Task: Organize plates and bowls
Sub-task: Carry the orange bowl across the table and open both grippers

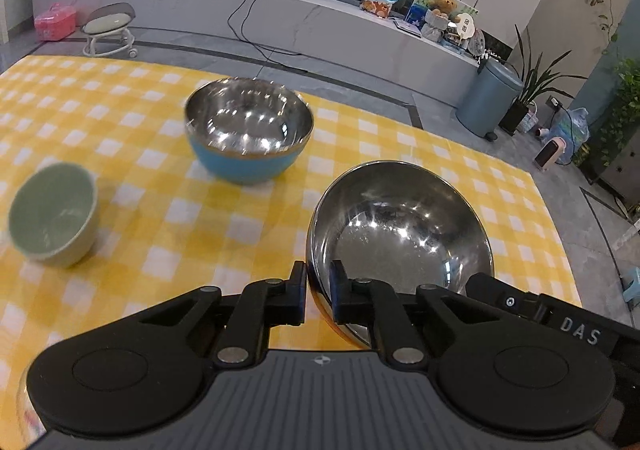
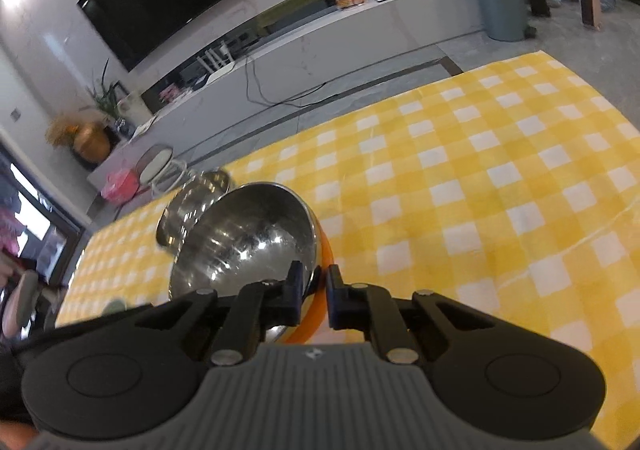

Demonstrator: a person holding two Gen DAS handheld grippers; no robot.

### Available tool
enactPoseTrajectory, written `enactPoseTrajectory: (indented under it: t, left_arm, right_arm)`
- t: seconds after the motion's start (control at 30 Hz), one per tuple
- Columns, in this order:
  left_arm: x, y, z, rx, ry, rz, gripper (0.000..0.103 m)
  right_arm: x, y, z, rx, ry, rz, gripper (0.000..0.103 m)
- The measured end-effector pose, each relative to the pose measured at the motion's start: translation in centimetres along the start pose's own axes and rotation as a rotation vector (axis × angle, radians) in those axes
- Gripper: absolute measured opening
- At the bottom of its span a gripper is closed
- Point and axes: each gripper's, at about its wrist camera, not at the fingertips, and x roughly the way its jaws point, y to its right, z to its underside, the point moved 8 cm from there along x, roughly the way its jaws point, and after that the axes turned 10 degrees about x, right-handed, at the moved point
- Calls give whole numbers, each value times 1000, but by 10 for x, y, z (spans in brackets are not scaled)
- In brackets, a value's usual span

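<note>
Steel bowl (image 1: 400,234) with an orange outside hangs tilted above the checked tablecloth (image 1: 120,130) near its right edge, both my left gripper (image 1: 318,282) and right gripper (image 2: 314,286) pinched tight on its near rim, so I should carry it level toward the blue bowl (image 1: 248,130).

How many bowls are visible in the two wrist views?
3 for certain. The blue bowl and green bowl stand on the checked cloth. The orange steel bowl is pinched by both grippers. More may be outside the views.
</note>
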Motion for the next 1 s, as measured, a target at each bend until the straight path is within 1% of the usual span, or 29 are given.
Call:
enactPoseTrajectory:
  t: [0.1,0.37,0.6,0.77,0.93,1.0]
  left_arm:
    - [-10,-3,13,-17,-1,-6,12]
    - [-33,-12,44,-98,-3,28,13]
    - [-39,-7,77,-120,-41,75,13]
    - [-43,-5,88,-107,-52,84,13]
    - [-37,-5,100,-123,-82,93,13]
    - [-36,-6,101,-125,-78,97,13]
  right_arm:
    - [-9,0,12,3,-9,2,8]
    - [-34,-1,41,-25,-18,-5,8]
    - [-50,21,67,35,-37,5,7]
    - [-59,31,85,47,-52,24,7]
    - [-57,36,89,68,-69,44,7]
    - [-55,36,90,61,-70,48,7]
